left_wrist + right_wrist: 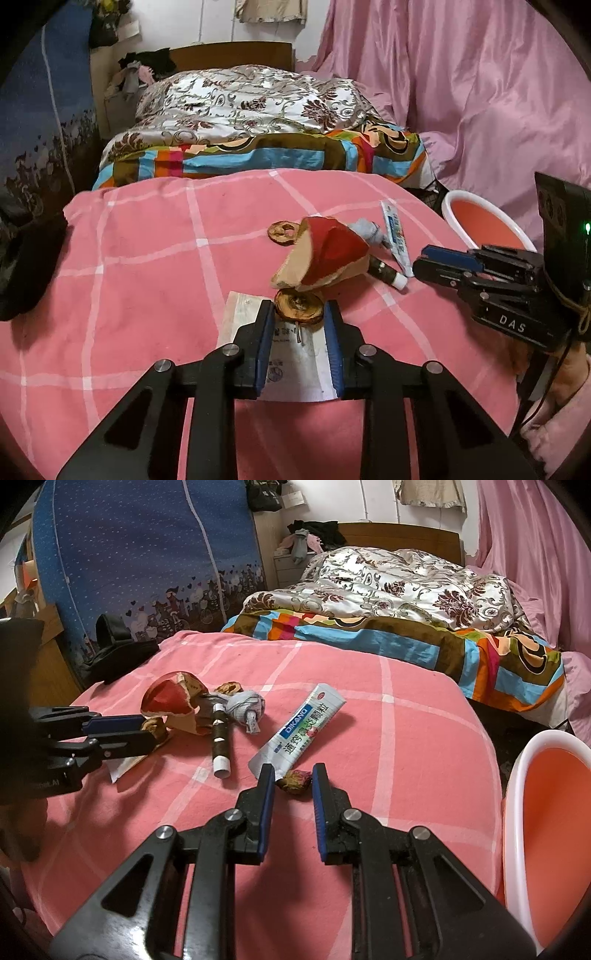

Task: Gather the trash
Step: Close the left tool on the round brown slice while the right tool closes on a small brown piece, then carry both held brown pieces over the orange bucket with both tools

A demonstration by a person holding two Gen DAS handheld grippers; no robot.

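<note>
Both grippers are low over the pink checked blanket [406,738], each lined up on a different scrap. The right gripper [293,775] has its fingers spread, and a small dried rosebud [295,781] sits right between the tips at centre frame, not pinched yet. The left gripper [299,314] is spread too, tips either side of a dried fruit slice [298,306] lying on a white paper packet [291,354].

What I'd worry about:
- The rosebud is touching the near corner of the foil sachet [299,733]. If the right gripper closes a bit far forward, my guess is it nips the sachet corner too, or flicks the bud away.
- The fruit slice looks thin and brittle. A hard squeeze could snap it, and the lower finger might catch the packet and drag it along.
- The pomegranate rind [321,254] just beyond the slice overhangs it, so pushing further in probably bumps it into the brown tube [386,273] and the grey rag [369,230].
- The blanket is soft, so pressing down may just sink things in.

Room-wise: the pink-and-white basin [546,830] is at the right edge of the right view, off the bed's edge and well apart from the pile, with bare blanket between. Second fruit slice [282,232] is behind the rind. The grippers are near each other, so lifting both at once could clip.
</note>
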